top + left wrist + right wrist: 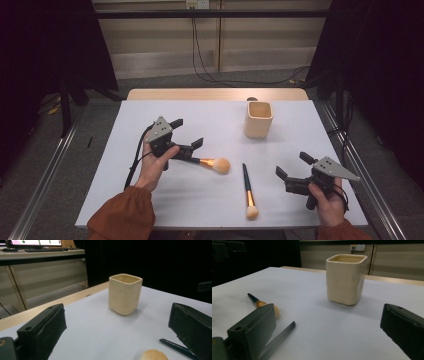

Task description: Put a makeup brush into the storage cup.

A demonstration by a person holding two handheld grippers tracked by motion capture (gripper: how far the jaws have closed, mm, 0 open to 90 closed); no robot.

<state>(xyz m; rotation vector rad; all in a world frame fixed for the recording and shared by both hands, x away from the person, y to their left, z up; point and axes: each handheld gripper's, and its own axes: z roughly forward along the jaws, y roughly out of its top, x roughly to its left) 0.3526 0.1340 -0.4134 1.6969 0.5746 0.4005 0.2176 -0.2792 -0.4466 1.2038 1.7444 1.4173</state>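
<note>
Both my left gripper (186,134) and right gripper (293,166) stand wide open, holding nothing. One brush (214,163) lies just beside my left fingers, another (247,192) between both grippers; the cup (258,119) stands beyond. Risk: a closing finger nudges a handle, and the brush rolls away.

The cup (345,278) looks like matt, cream ceramic with a smooth skin. Beneath it the table (200,195) has a smooth matt white sheet over a pale wood edge. Nearby brushes (248,192) carry glossy gold collars.
</note>
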